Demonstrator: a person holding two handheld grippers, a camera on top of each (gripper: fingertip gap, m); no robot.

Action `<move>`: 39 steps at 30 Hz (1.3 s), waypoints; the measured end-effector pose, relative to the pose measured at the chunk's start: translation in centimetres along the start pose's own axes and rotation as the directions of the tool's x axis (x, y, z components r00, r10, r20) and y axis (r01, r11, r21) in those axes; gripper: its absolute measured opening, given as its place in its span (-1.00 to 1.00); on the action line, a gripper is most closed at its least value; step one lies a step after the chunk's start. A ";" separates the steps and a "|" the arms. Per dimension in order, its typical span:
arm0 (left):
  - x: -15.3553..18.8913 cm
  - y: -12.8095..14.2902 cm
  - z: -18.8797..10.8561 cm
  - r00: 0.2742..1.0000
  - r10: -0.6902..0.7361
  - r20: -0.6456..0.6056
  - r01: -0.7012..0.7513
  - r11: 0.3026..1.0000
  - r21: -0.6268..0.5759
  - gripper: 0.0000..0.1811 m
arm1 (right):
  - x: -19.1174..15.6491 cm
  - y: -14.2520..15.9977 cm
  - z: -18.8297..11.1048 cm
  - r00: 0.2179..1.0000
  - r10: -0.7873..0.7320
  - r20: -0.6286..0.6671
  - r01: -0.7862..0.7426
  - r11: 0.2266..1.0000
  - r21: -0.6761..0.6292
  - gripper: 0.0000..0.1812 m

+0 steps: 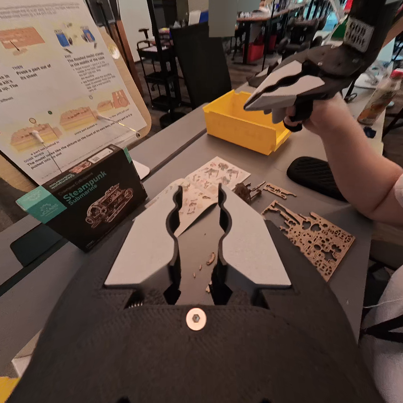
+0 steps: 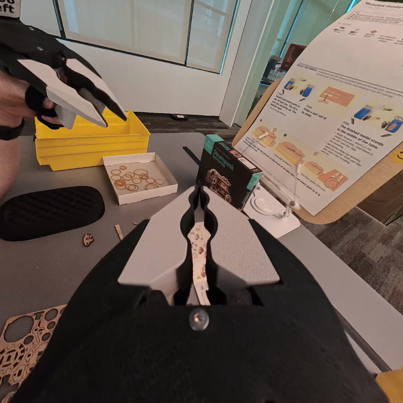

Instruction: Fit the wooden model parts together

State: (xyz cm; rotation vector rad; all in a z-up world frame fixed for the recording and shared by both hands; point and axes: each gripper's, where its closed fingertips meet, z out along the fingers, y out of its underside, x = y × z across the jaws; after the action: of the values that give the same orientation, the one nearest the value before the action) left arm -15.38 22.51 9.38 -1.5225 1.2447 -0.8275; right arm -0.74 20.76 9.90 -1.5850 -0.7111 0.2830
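Nearest us on the grey worktop (image 1: 165, 148), small wooden offcuts (image 1: 210, 258) lie between the parted, empty jaws of our left gripper (image 1: 199, 189). Just beyond its tips lies the open paper instruction booklet (image 1: 218, 172), and to its right the flat, pale laser-cut plywood sheet (image 1: 311, 235), mostly punched out. Past the booklet sits the small dark partly built wooden model (image 1: 243, 190) with a loose strip of fretted wooden parts (image 1: 279, 190) beside it. Our right gripper (image 2: 199, 189) hangs above the booklet with its jaws together at the tips; we see nothing gripped between them.

We judge no piece is in hand yet, so the step is choosing the next part. To do it well, we should check the booklet's diagram first, pinch the thin part by its edges and steady the model with the other gripper while pressing the tab straight into its slot; the thin ply may snap if twisted.

Farther off stand the dark boxed kit carton (image 1: 87, 202), the black padded rest (image 1: 316, 176) and the yellow plastic bin (image 1: 244, 128).
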 end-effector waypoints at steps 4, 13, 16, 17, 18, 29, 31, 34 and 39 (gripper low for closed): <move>0.1 0.5 -0.1 0.999 0.045 0.023 -0.044 0.998 -0.040 -0.65 | 0.3 0.4 -0.2 1.000 0.006 -0.011 -0.006 0.999 -0.032 -1.00; -0.3 0.5 -0.3 0.997 0.061 0.053 -0.059 0.997 -0.046 -0.67 | 0.9 1.4 -0.2 0.998 0.059 -0.006 -0.059 0.996 -0.070 -0.96; -0.3 0.7 -0.1 0.997 0.062 0.056 -0.059 0.997 -0.058 -0.67 | 0.9 1.6 -0.1 0.998 0.069 -0.006 -0.069 0.994 -0.087 -0.94; -0.3 0.6 -0.2 0.997 0.061 0.056 -0.058 0.997 -0.057 -0.67 | 0.8 1.7 -0.1 0.998 0.068 -0.004 -0.068 0.993 -0.093 -0.93; -0.3 0.6 -0.2 0.997 0.061 0.056 -0.058 0.997 -0.054 -0.67 | 0.9 1.7 -0.2 0.998 0.068 -0.006 -0.068 0.993 -0.098 -0.92; -0.8 0.5 0.0 0.996 0.045 0.083 -0.041 0.998 -0.046 -0.70 | 1.9 2.5 -0.2 0.989 0.142 -0.031 -0.144 0.983 -0.111 -0.91; -1.0 0.8 0.2 0.995 0.043 0.089 -0.037 0.997 -0.064 -0.70 | 2.4 2.8 -0.1 0.985 0.167 -0.048 -0.171 0.979 -0.114 -0.91; -1.6 0.9 0.0 0.992 0.041 0.115 -0.034 0.997 -0.067 -0.70 | 2.9 3.2 0.0 0.978 0.199 -0.060 -0.205 0.972 -0.113 -0.90; -2.3 0.4 -0.6 0.988 0.032 0.149 -0.026 0.999 -0.041 -0.71 | 2.9 3.8 0.4 0.972 0.227 -0.058 -0.233 0.964 -0.129 -0.88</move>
State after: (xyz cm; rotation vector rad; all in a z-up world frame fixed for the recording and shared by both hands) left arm -16.65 24.56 9.31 -1.5642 1.1753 -0.6609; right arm 2.38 22.81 6.86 -1.8018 -0.5212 0.3761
